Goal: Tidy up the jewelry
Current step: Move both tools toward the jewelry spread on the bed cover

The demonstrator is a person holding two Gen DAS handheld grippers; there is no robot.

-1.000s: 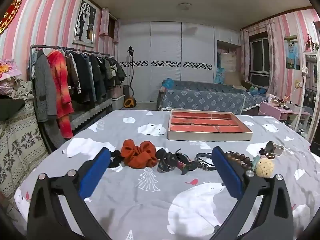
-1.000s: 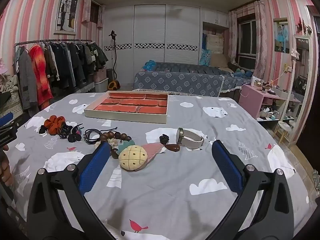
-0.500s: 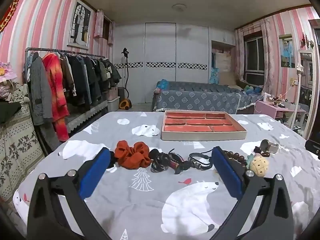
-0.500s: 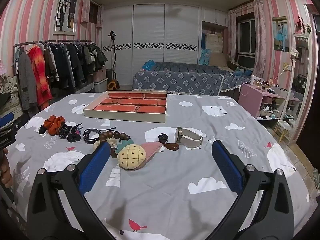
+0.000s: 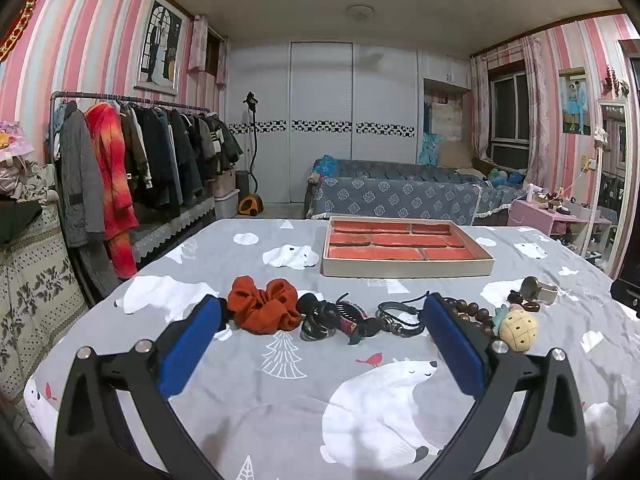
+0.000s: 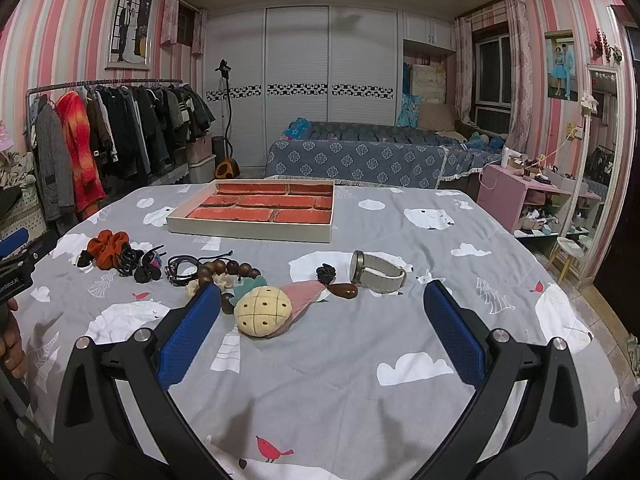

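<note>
In the left wrist view the left hand-held gripper (image 5: 320, 322) is wide open and empty, low over the counter (image 5: 280, 392), facing the scrunchie (image 5: 262, 306) and bracelets (image 5: 396, 314); I think it should close on only one piece, to avoid tangling. In the right wrist view the right hand-held gripper (image 6: 320, 310) is also open and empty near the pineapple (image 6: 262, 311), beads (image 6: 224, 270) and watch (image 6: 376, 272). The tray (image 6: 248, 232) behind has red compartments, and nothing lies in them.
</note>
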